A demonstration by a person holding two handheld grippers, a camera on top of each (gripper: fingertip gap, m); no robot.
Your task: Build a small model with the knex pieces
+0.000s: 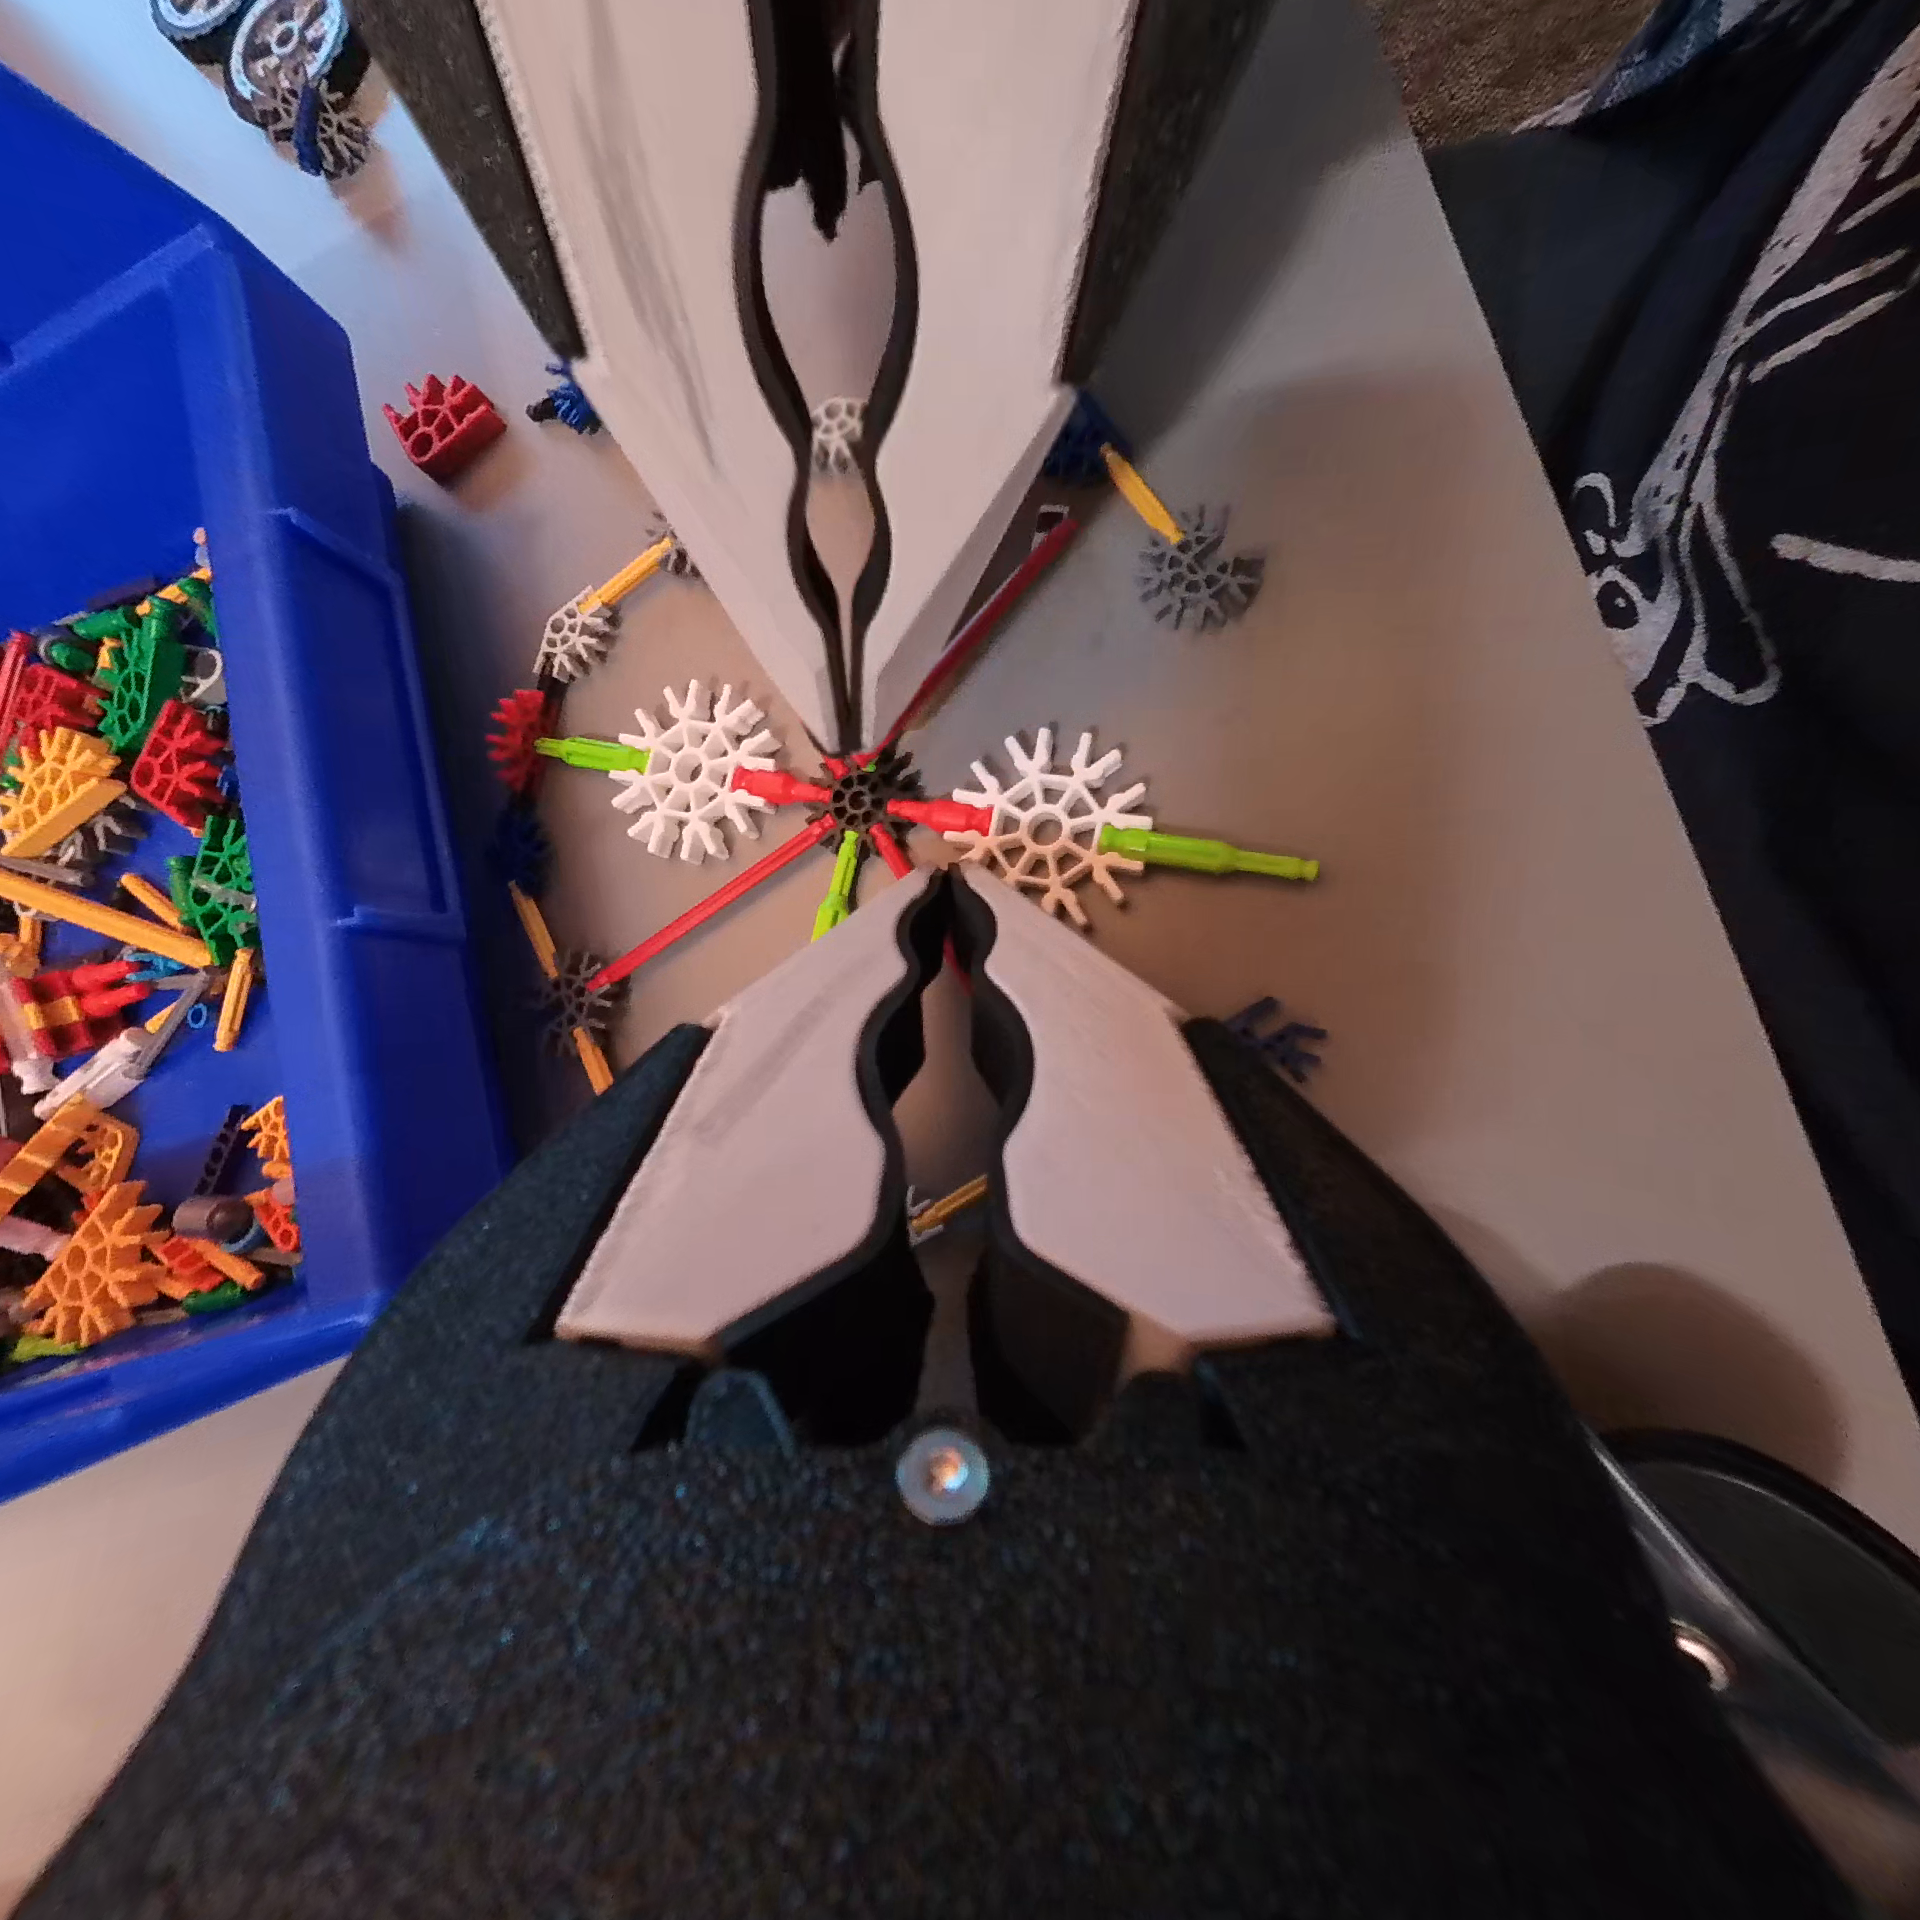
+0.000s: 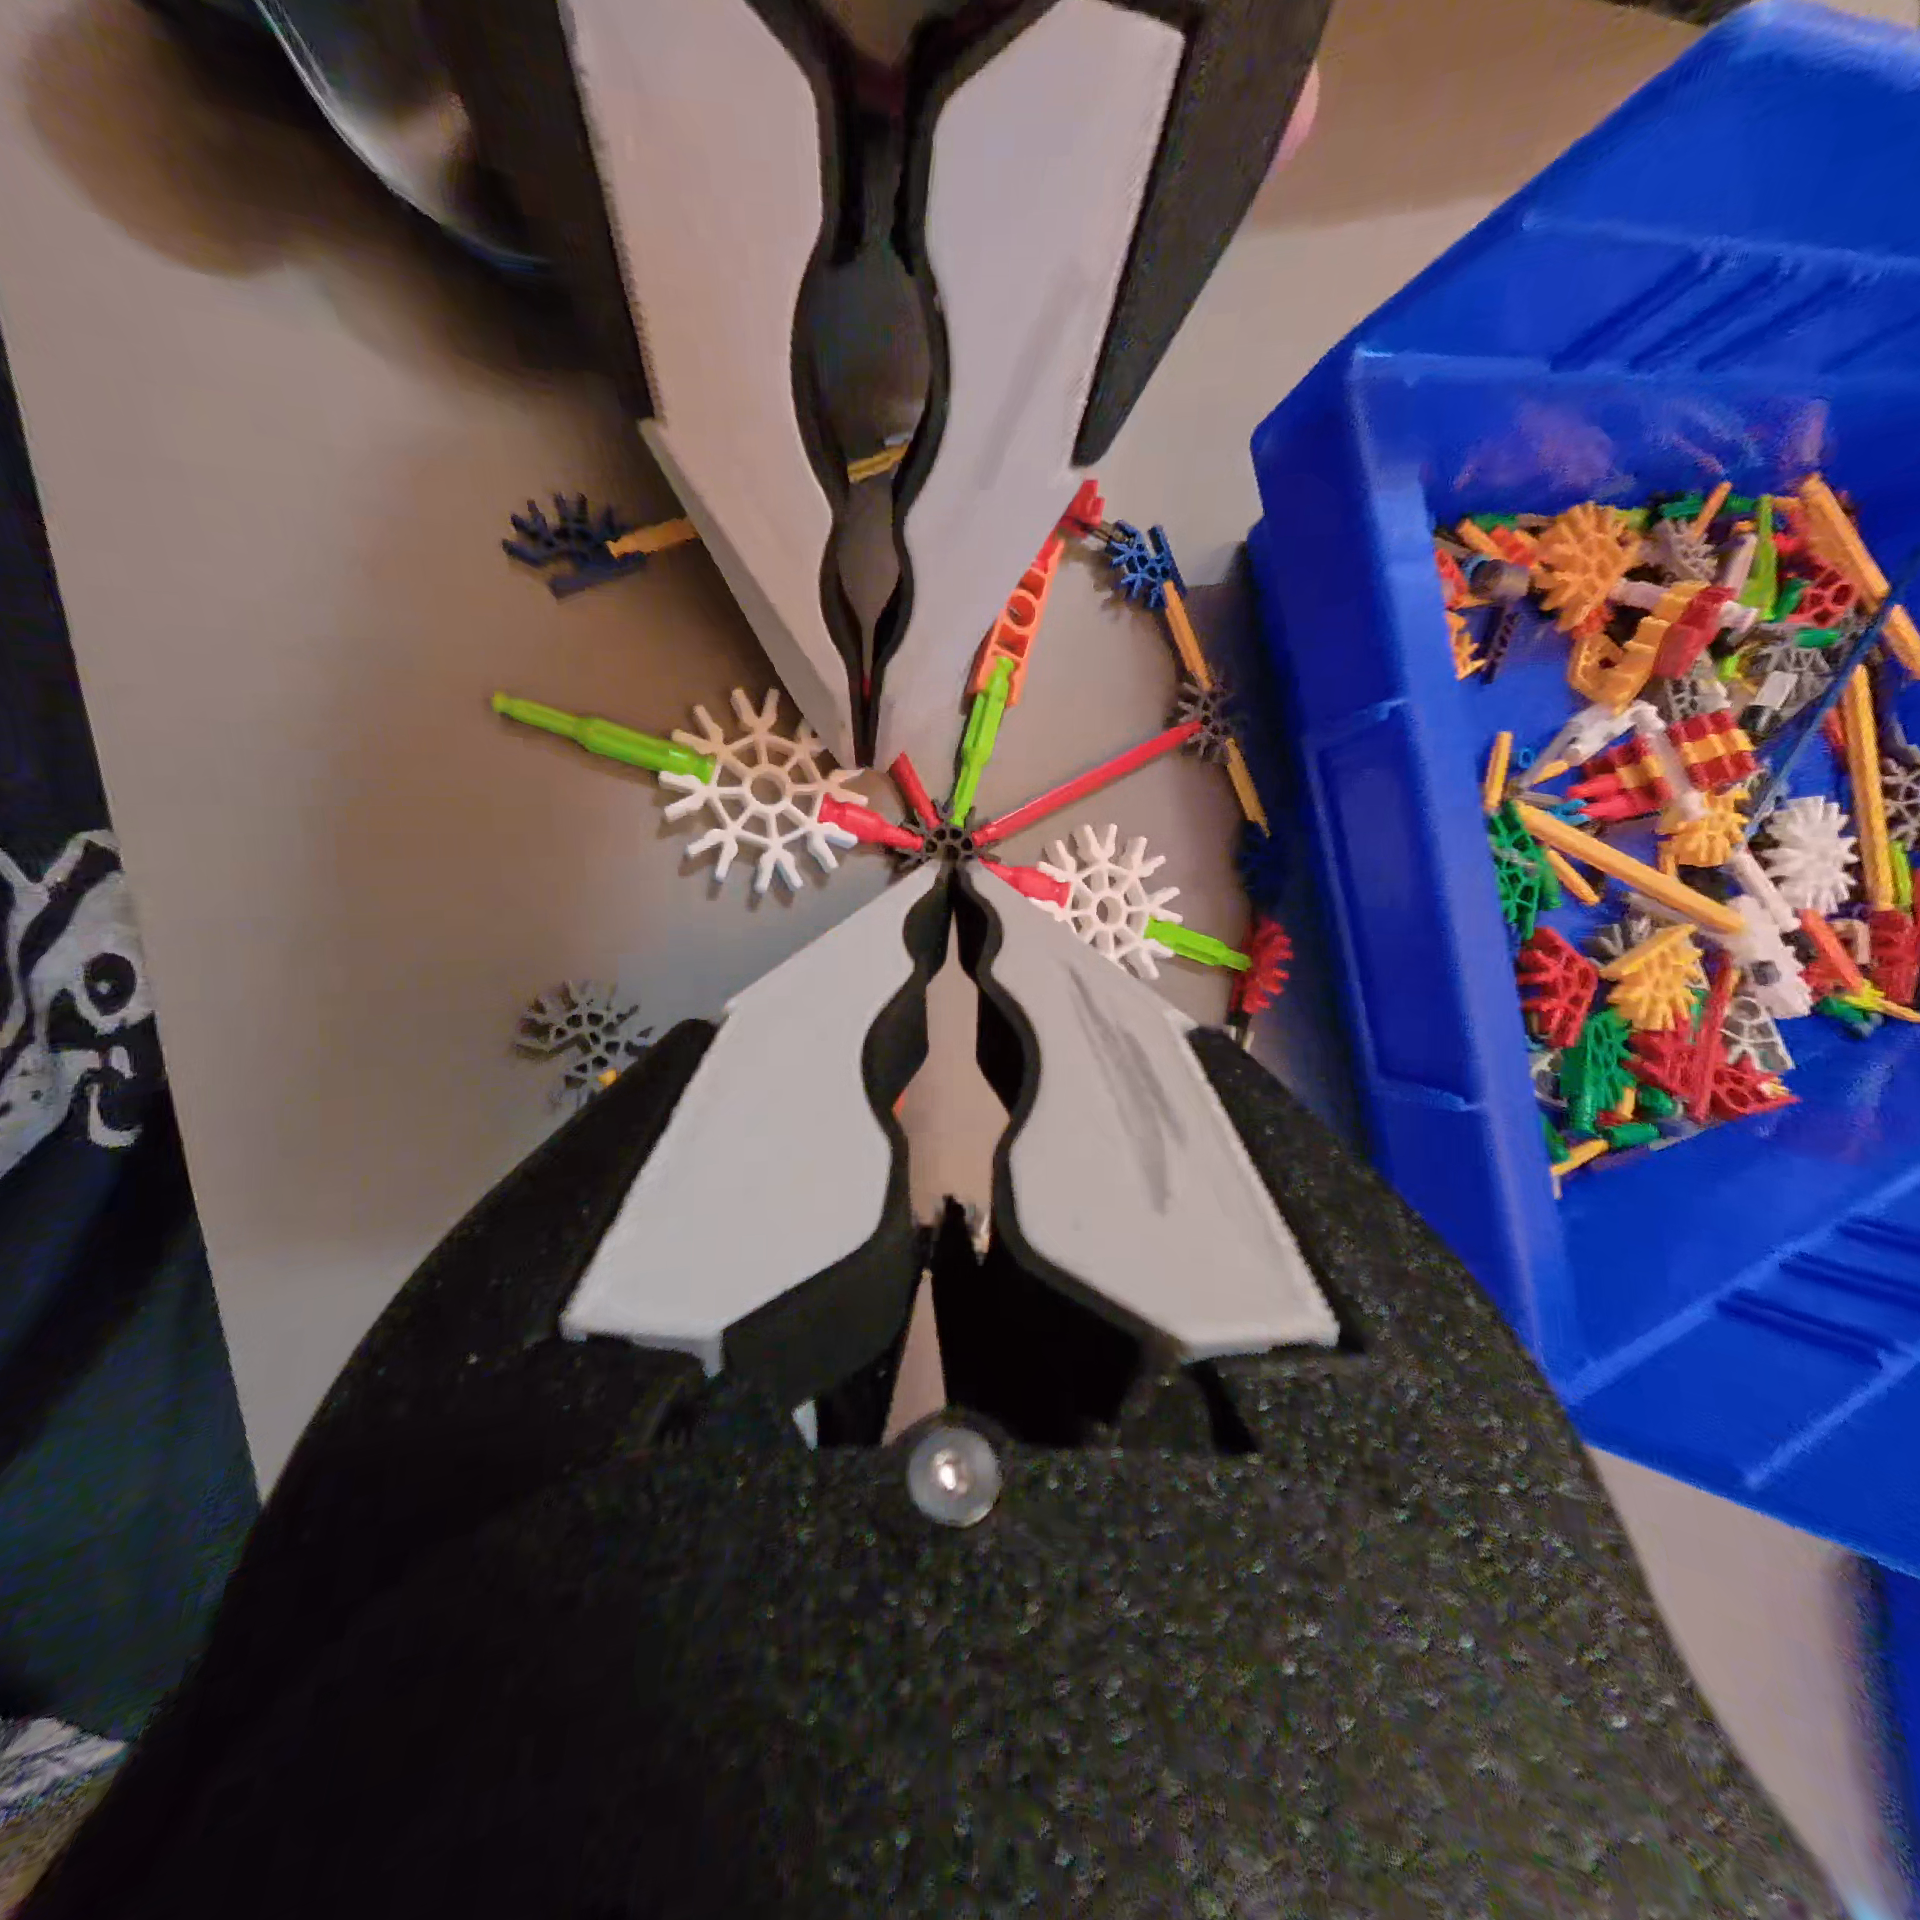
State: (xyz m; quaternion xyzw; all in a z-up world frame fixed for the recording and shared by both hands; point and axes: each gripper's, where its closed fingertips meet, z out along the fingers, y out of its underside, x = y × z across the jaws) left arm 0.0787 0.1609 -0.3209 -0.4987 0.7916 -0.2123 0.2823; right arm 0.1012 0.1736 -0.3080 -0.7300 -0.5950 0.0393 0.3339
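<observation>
A small black hub connector (image 1: 858,800) (image 2: 948,840) lies on the pale table with red and green rods plugged in like spokes. Two spokes carry white snowflake connectors (image 1: 694,769) (image 1: 1049,831). My left gripper (image 1: 940,878) is shut on a short red rod (image 1: 891,847) that enters the hub. It shows from above in the right wrist view (image 2: 868,743). My right gripper (image 2: 951,883) is shut, with its tips touching the hub's opposite edge. It reaches in from the top of the left wrist view (image 1: 850,732). A long red rod (image 1: 987,623) runs under its finger.
A blue bin (image 1: 343,727) (image 2: 1351,831) full of mixed rods and connectors stands beside the build. A partial rim of yellow rods and connectors (image 1: 571,634) lies along it. Loose red (image 1: 445,426) and grey (image 1: 1197,571) connectors lie nearby. A person's dark printed shirt (image 1: 1714,416) is at the table edge. Less than 4 cm separates the two grippers' tips.
</observation>
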